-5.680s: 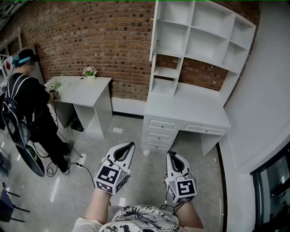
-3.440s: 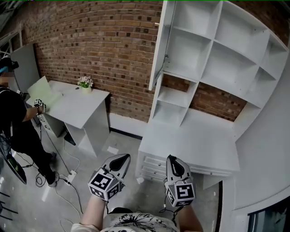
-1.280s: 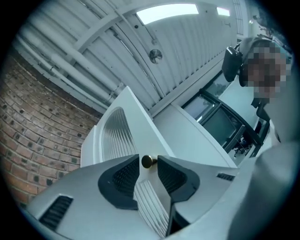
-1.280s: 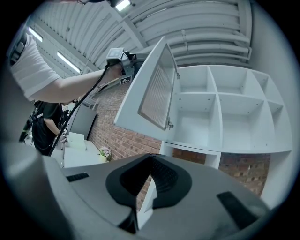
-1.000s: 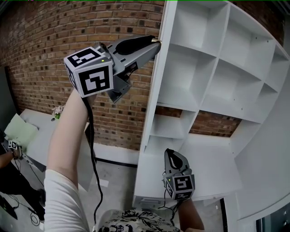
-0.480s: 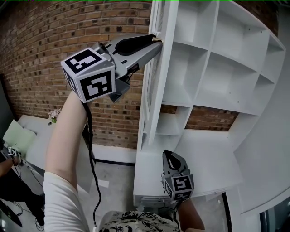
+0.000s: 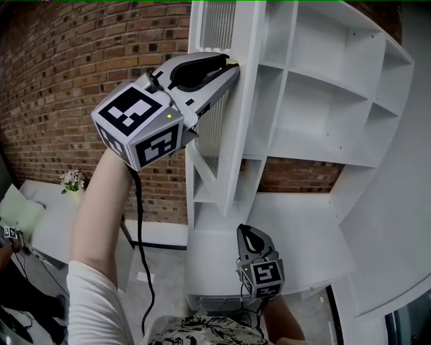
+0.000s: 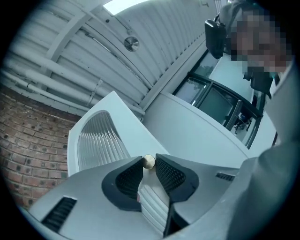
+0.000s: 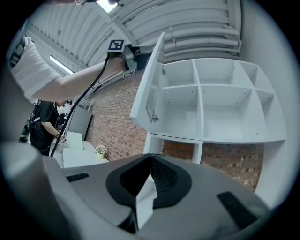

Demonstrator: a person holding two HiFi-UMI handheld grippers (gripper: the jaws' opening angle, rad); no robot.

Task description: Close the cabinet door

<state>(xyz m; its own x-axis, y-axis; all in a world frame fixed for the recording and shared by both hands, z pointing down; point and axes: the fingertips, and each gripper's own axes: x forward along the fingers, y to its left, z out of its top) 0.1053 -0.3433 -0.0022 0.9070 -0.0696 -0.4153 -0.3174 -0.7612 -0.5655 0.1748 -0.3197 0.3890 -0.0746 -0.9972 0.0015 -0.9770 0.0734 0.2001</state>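
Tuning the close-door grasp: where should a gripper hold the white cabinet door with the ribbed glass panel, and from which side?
Grip the small round brass knob on the white ribbed-glass cabinet door, coming at the outer face with a jaw on each side. It sticks out near the free edge, far from the hinges, so the swing is probably easiest. The left gripper is closing on it this way.

Bright, even indoor light, glare from ceiling lamp (image 8: pixel 123 4), strong fisheye bending, dark vignetted corners in gripper views.

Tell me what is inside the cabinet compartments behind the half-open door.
In the right gripper view the left compartments show only bare white walls and shelves. In the head view the door covers much of them.
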